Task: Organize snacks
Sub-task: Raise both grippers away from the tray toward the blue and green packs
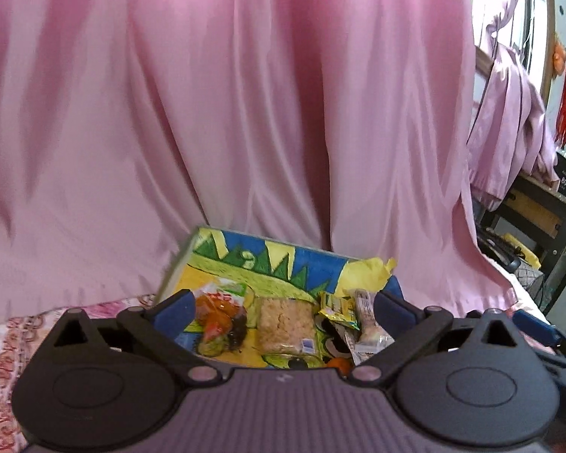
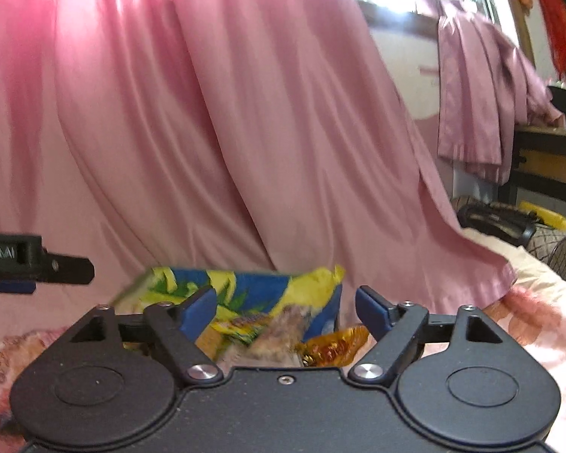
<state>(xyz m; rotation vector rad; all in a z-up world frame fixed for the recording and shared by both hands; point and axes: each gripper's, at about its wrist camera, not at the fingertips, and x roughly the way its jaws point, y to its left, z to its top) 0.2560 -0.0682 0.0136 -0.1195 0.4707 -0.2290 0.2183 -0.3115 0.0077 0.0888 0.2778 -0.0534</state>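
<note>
- Blue pads of the left gripper (image 1: 283, 302) stand spread wide, empty, low in frame above the colourful box (image 1: 245, 260) of snacks.
- Right gripper (image 2: 286, 302) gapes too, nothing held; a gold wrapper (image 2: 336, 343) sits outside the box, lower centre.
- Best next: come down squarely on one packet, like the crumbly bar (image 1: 285, 324), and pinch gently.

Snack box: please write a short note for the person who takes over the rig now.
Left claw: open, holds nothing.
Right claw: open, holds nothing.
The colourful box lies on the flowered cloth before the pink curtain. Inside: an orange snack bag, a rice cake pack, a yellow packet, a white wrapper.
A gold wrapper seems to lie beside the box; check it.
</note>
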